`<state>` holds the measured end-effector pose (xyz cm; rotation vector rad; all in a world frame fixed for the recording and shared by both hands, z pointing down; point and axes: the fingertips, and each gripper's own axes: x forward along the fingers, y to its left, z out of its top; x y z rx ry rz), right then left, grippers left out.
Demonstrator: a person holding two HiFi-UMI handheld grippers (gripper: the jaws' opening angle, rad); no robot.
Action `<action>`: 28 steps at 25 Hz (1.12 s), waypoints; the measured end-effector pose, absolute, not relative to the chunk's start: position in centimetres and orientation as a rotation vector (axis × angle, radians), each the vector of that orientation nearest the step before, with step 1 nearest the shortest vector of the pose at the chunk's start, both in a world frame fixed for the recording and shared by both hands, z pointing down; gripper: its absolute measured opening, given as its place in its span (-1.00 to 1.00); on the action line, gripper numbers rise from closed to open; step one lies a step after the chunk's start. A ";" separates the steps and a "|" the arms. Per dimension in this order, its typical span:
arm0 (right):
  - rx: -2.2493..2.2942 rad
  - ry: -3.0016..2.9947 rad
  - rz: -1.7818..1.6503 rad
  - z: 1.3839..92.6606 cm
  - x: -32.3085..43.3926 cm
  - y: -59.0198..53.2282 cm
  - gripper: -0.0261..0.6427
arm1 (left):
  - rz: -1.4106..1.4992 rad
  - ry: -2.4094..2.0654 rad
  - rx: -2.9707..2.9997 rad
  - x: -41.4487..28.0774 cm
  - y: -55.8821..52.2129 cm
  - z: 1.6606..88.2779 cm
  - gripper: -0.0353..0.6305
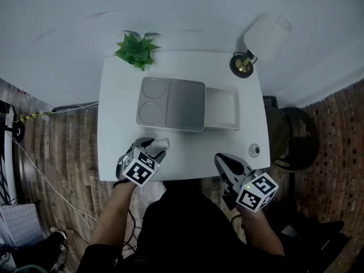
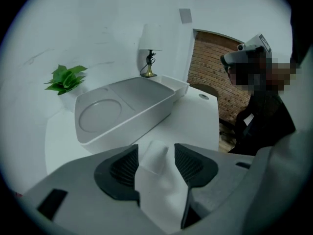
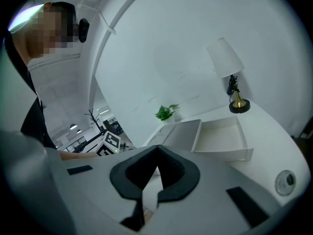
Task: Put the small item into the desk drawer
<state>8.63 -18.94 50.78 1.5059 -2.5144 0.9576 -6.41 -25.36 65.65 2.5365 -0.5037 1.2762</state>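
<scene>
A small white item [image 2: 155, 156] rests on the white desk [image 1: 114, 95] between the two dark pads of my left gripper [image 2: 155, 161]. The jaws stand wide and do not press on it. In the head view the item [image 1: 162, 144] shows just ahead of the left gripper [image 1: 152, 147], in front of the grey desk organiser [image 1: 170, 104]. The organiser's white drawer [image 1: 223, 108] is pulled out to the right and looks empty. My right gripper [image 1: 219, 160] hovers at the desk's front right edge. Its jaw tips meet with nothing between them [image 3: 156, 150].
A green potted plant [image 1: 137, 49] stands at the desk's back left and a lamp with a brass base [image 1: 243, 65] at the back right. A small round fitting [image 1: 254, 149] sits near the right edge. A dark chair [image 1: 297, 141] stands to the right of the desk.
</scene>
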 end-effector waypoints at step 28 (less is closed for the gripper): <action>1.661 -2.447 0.721 43.9 10.5 -19.4 -0.93 | 1.339 -0.458 2.534 -6.7 -25.4 69.4 -0.35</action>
